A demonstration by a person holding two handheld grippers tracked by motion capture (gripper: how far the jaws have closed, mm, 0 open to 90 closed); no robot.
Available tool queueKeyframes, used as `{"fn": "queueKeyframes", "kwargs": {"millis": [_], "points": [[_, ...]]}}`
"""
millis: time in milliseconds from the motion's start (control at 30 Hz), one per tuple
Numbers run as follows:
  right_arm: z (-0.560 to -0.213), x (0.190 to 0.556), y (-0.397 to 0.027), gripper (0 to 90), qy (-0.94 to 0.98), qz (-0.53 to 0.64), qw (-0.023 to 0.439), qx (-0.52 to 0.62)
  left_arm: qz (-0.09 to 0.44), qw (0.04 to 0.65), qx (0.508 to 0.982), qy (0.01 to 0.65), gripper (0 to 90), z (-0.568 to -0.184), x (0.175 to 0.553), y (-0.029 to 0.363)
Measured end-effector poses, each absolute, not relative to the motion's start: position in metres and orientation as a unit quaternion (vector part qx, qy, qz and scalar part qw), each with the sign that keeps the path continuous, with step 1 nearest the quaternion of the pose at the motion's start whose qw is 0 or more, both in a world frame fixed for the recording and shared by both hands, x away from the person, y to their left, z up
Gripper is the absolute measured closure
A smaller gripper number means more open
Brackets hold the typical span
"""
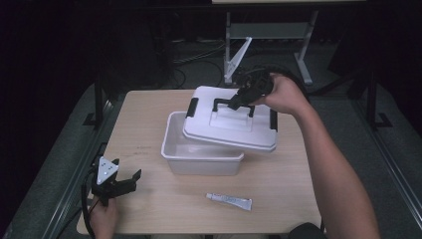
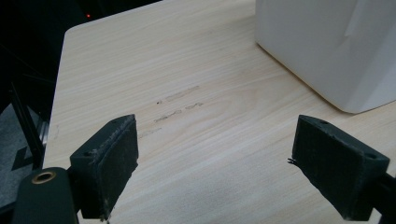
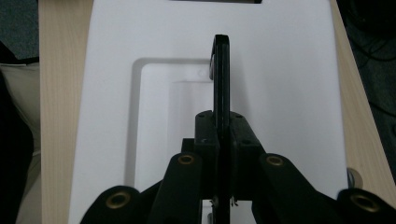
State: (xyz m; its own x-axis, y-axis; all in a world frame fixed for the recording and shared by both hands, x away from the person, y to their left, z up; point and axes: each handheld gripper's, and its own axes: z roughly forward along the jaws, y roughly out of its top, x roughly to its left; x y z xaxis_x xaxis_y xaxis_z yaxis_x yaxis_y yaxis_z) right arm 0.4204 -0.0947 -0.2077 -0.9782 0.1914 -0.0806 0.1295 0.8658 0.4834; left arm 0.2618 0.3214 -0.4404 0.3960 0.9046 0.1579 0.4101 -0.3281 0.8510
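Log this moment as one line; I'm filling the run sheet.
right gripper: shut on lid handle | lid: askew over box | left gripper: open, idle | tube: on table

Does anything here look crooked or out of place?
Yes: the white lid sits askew over the white bin, tilted and shifted right, leaving the bin's left side open. The right gripper is clamped on its black handle.

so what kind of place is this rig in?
Probably a lab or data-collection booth: dark surroundings, a bare wooden table, metal stand legs and loose cables on the floor behind, and handheld grippers with cameras.
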Motion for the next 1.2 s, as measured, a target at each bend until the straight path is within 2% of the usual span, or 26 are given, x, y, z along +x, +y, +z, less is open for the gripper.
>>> {"fn": "queueKeyframes", "kwargs": {"millis": [533,1200], "points": [[-0.219,0.409,-0.168,83.8,0.958,0.234,0.074,0.147,0.324,0.382,0.748,0.435,13.7,-0.441,0.262,0.316],[-0.24,0.399,-0.226,83.8,0.951,0.223,0.075,0.202,0.327,0.381,0.747,0.436,13.7,-0.441,0.262,0.318]]}}
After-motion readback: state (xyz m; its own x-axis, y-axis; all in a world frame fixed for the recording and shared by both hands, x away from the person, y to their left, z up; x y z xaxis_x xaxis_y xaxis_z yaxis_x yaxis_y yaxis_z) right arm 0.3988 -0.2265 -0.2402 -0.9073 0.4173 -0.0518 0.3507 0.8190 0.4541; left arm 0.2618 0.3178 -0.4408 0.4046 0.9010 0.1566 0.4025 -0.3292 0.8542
